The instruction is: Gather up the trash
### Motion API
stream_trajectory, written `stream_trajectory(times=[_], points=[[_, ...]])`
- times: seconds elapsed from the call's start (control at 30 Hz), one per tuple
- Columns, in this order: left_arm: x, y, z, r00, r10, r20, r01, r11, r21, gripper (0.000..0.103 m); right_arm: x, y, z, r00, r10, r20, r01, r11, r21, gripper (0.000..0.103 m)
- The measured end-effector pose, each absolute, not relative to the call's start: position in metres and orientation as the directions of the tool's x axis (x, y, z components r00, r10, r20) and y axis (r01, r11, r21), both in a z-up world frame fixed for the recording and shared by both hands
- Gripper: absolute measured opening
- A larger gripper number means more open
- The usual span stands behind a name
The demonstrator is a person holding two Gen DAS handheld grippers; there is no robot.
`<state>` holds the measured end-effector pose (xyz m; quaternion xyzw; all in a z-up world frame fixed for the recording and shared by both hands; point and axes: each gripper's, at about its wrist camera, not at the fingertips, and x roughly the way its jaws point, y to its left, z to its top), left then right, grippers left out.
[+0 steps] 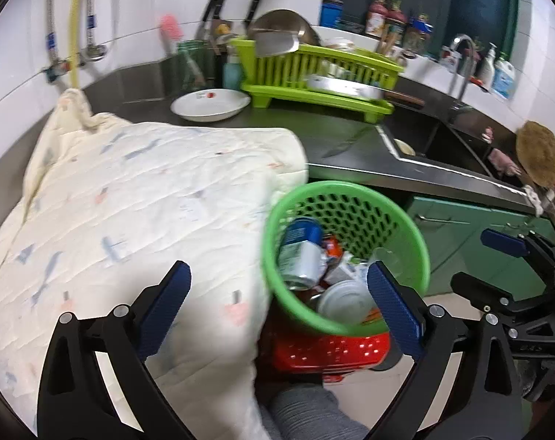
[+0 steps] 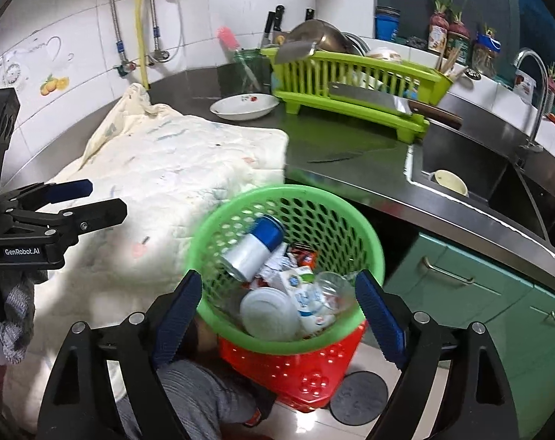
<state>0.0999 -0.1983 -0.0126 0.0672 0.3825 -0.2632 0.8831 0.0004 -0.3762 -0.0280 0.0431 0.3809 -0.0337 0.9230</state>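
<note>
Both black two-finger grippers with blue pads, the left gripper (image 1: pixel 279 293) and the right gripper (image 2: pixel 279 304), stand wide apart and hold nothing, hovering above a round green perforated plastic waste basket (image 2: pixel 314 216) that sits on a red perforated plastic crate (image 2: pixel 299 366). The basket, just ahead of and below the fingertips, contains a blue-and-silver drink can (image 2: pixel 255 249), a white plastic lid (image 2: pixel 268 311) and crumpled wrappers. Only the right wrist view shows a pale cup (image 2: pixel 449 181) in the steel sink beyond; both show the cream quilted cloth (image 1: pixel 131 201) left of the basket.
</note>
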Motion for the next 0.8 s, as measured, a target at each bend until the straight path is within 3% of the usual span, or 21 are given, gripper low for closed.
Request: stream_trajectory(times=[0.37, 0.8], points=[[0.087, -0.133, -0.005, 0.658, -0.297, -0.692, 0.383, 0.923, -0.032, 0.097, 0.011, -0.333, -0.020, 0.719, 0.005, -0.695, 0.050, 0.997, 0.060, 0.086], [0.064, -0.077, 0.005, 0.725, -0.267, -0.635, 0.293, 0.954, -0.067, 0.097, 0.006, -0.302, -0.011, 0.747, 0.043, -0.664, 0.026, 0.995, 0.094, 0.092]])
